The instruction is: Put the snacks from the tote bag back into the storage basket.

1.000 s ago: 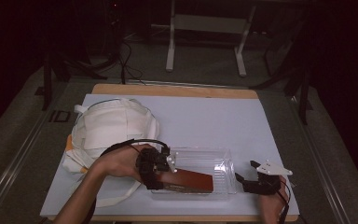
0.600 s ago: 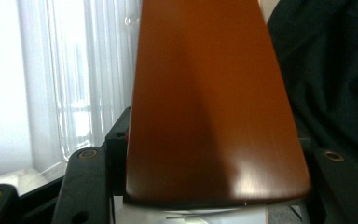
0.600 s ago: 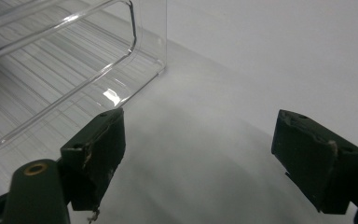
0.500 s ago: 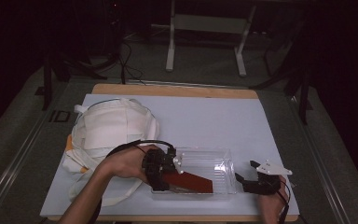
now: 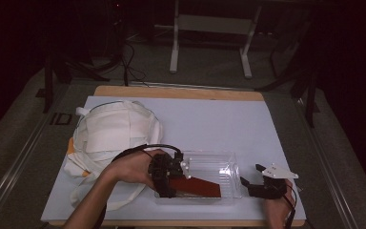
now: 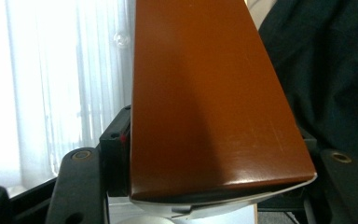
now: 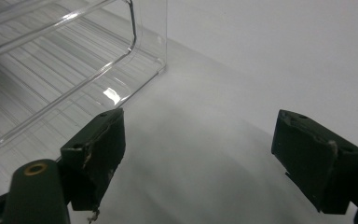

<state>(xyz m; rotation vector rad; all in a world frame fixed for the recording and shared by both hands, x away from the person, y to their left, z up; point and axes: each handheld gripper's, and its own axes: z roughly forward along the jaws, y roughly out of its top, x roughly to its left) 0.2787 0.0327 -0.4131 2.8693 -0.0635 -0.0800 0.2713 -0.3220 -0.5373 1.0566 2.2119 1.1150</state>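
A long brown box [image 5: 198, 187] lies slanted in a clear plastic tray [image 5: 221, 162] near the table's front edge. My left gripper [image 5: 170, 177] is at the box's left end. In the left gripper view the brown box [image 6: 205, 93] runs away between the jaws; the jaws have just been opening, and the left pad [image 6: 115, 156] sits beside the box's edge. My right gripper [image 5: 251, 175] rests on the table just right of the tray, open, with nothing between its jaws. The right gripper [image 7: 205, 158] faces the tray's corner [image 7: 135, 51].
A cream cloth bag [image 5: 112, 136] with straps lies at the left of the white sheet [image 5: 209, 119] that covers the wooden table. Dark floor, cables and a stand's legs [image 5: 209, 43] lie beyond the far edge.
The left hand shifted slightly right and the box went from level to slanted, its right end lower in the tray. The right gripper has not moved.
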